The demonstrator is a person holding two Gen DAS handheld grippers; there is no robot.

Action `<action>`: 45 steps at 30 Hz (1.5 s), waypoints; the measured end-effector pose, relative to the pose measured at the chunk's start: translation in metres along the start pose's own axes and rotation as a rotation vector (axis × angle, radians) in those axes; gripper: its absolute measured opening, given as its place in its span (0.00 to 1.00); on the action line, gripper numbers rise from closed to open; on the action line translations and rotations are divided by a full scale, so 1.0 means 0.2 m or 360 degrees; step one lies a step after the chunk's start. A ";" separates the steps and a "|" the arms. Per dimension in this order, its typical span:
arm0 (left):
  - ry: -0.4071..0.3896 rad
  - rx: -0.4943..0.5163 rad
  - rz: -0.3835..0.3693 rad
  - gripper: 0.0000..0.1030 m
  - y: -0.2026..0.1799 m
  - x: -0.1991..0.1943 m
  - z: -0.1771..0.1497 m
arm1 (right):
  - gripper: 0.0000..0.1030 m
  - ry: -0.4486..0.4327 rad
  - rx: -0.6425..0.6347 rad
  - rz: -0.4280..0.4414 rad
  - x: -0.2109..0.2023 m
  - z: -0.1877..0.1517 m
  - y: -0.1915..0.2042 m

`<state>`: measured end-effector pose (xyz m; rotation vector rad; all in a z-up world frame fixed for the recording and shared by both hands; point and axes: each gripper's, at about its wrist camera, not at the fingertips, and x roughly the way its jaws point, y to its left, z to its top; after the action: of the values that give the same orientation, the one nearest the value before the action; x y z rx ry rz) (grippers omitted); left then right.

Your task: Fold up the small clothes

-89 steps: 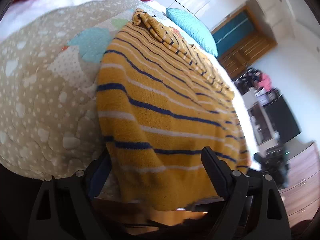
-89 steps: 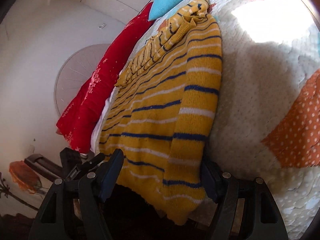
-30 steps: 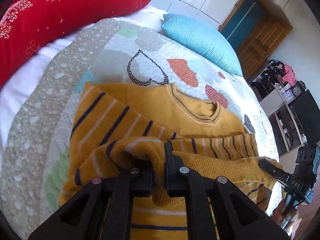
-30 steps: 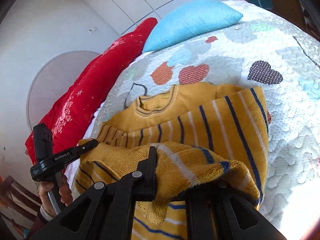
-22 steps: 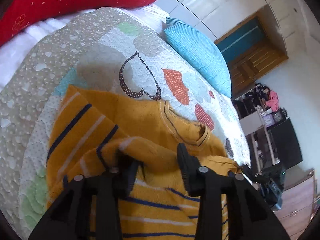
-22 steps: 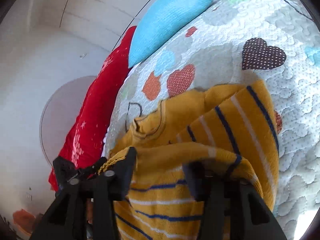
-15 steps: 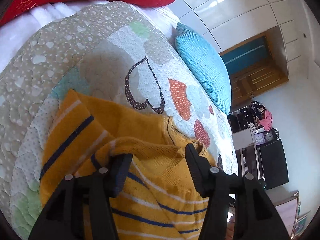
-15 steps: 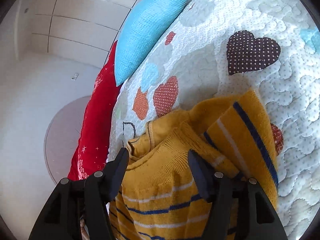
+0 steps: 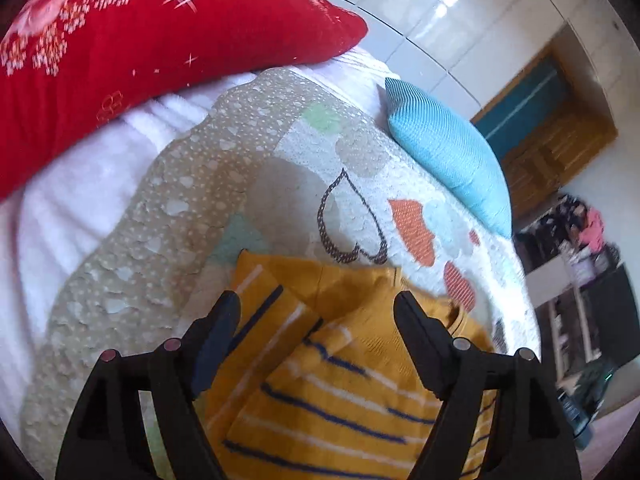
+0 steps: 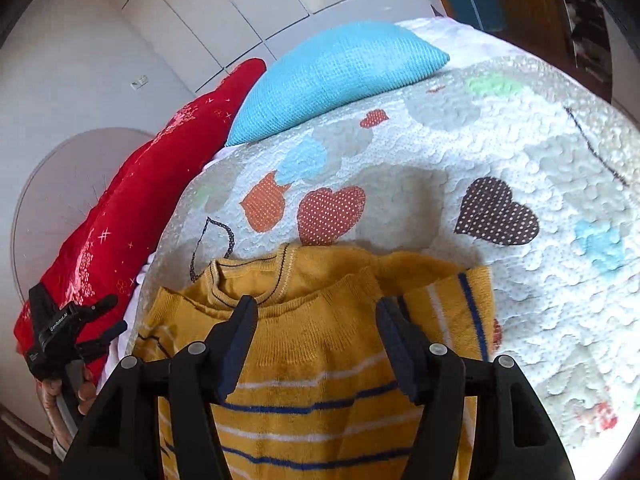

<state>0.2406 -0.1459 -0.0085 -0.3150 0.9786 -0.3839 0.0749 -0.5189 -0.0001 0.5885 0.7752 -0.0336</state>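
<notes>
On the bed's heart-patterned quilt the yellow striped sweater now lies doubled, its hem laid up near the collar. A second ago both grippers pinched that hem; now my left gripper and right gripper stand spread and empty above it. I judge this fold finished.

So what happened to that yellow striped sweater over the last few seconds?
The sweater lay flat; both grippers pinched its bottom hem, carried it up to the collar, then let go. Now the left gripper and right gripper are open above the folded sweater. The quilt, red pillow and blue pillow stayed put.
</notes>
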 end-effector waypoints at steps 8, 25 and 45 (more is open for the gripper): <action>0.0064 0.0346 0.0335 0.76 0.06 0.01 -0.36 | 0.64 -0.0074 -0.0305 -0.0107 -0.28 -0.34 0.10; -0.0087 0.0306 0.0468 0.84 0.18 -0.33 -0.84 | 0.64 -0.0189 -0.0053 -0.0375 -0.47 -0.75 -0.23; -0.0328 0.0445 0.0715 1.00 0.12 -0.24 -1.04 | 0.74 -0.0323 0.0057 -0.0211 -0.45 -0.87 -0.32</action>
<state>0.0437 -0.1214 -0.0929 0.1197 0.7536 -0.0718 -0.1197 -0.5003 -0.0693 0.5574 0.6159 -0.2263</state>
